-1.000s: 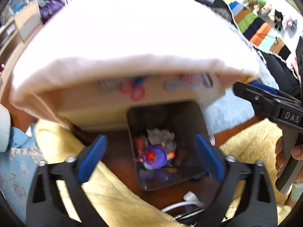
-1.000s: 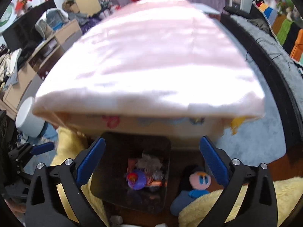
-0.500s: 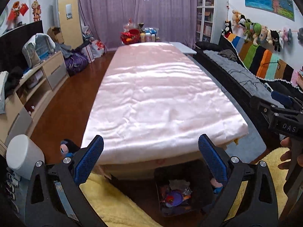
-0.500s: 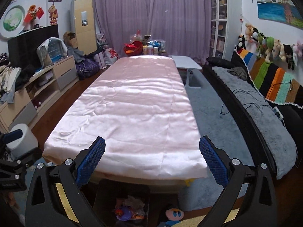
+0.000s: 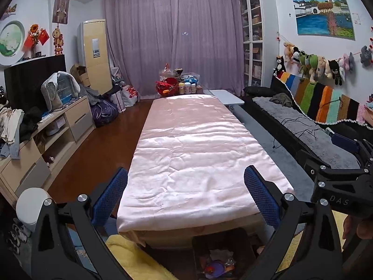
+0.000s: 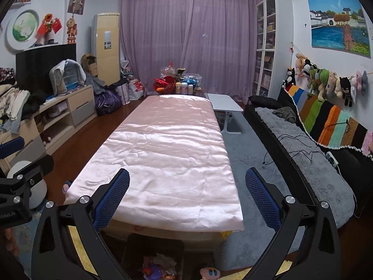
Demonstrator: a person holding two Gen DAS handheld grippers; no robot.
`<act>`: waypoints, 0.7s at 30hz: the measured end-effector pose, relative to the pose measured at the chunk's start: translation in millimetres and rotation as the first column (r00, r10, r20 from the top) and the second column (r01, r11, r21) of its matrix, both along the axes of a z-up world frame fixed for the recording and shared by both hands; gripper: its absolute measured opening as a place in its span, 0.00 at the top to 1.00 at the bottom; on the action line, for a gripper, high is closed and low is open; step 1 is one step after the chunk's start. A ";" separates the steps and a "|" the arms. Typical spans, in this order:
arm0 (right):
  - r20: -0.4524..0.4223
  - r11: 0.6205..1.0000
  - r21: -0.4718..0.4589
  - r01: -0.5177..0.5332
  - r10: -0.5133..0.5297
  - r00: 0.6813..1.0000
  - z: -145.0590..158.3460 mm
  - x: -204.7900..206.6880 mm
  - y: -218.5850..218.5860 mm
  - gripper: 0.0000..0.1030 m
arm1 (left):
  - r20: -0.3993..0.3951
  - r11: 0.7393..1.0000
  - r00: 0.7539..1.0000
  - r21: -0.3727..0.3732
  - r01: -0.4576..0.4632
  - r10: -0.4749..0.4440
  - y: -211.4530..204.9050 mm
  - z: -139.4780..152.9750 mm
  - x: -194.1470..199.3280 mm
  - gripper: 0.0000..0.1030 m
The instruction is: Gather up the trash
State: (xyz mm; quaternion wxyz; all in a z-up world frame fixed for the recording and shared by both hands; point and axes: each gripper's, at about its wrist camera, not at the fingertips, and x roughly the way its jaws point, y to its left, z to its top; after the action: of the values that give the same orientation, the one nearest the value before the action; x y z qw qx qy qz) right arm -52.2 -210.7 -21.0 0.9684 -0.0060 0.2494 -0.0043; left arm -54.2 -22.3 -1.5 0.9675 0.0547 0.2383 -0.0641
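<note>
Having tilted up from the bin (image 5: 221,254) to the room, the left gripper (image 5: 185,200) and right gripper (image 6: 186,201) both hang spread and empty over the pink table (image 5: 193,161), below whose near end the bin holds wrappers and a purple lid (image 5: 216,267).

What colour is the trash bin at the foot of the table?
Black; the trash bin shows best in the right wrist view, with colourful trash inside.
</note>
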 end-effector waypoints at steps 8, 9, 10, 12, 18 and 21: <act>0.001 0.999 -0.041 0.013 -0.013 1.000 -0.5 -3.5 3.3 0.03 | -0.007 1.000 1.000 0.013 -0.004 0.004 0.3 -4.0 -2.3 0.08; 0.001 0.999 -0.043 0.016 -0.016 1.000 -0.4 -3.0 2.7 0.03 | -0.010 1.000 1.000 0.014 -0.008 0.008 0.9 -5.0 -1.4 0.08; 0.001 0.999 -0.045 0.016 -0.016 1.000 -0.6 -4.5 3.7 0.03 | -0.011 1.000 1.000 0.013 -0.009 0.010 1.7 -5.2 -1.8 0.08; 0.000 0.999 -0.043 0.016 -0.016 1.000 -0.7 -5.1 3.7 0.03 | -0.014 1.000 1.000 0.009 -0.015 0.015 3.6 -6.1 -1.8 0.08; -0.005 0.999 -0.042 0.020 -0.020 1.000 -2.6 -5.8 3.5 0.03 | -0.022 1.000 1.000 0.008 -0.017 0.017 4.5 -8.6 -0.3 0.08; -0.012 0.999 -0.044 0.023 -0.024 1.000 -5.8 -6.1 3.8 0.03 | -0.031 1.000 0.999 0.002 -0.013 0.013 5.8 -11.6 0.1 0.08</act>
State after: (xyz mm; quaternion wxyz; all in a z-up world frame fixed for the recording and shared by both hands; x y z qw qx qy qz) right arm -58.3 -206.9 -26.8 0.9663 -0.0241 0.2553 -0.0211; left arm -54.1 -16.4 -13.1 0.9640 0.0533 0.2539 -0.0585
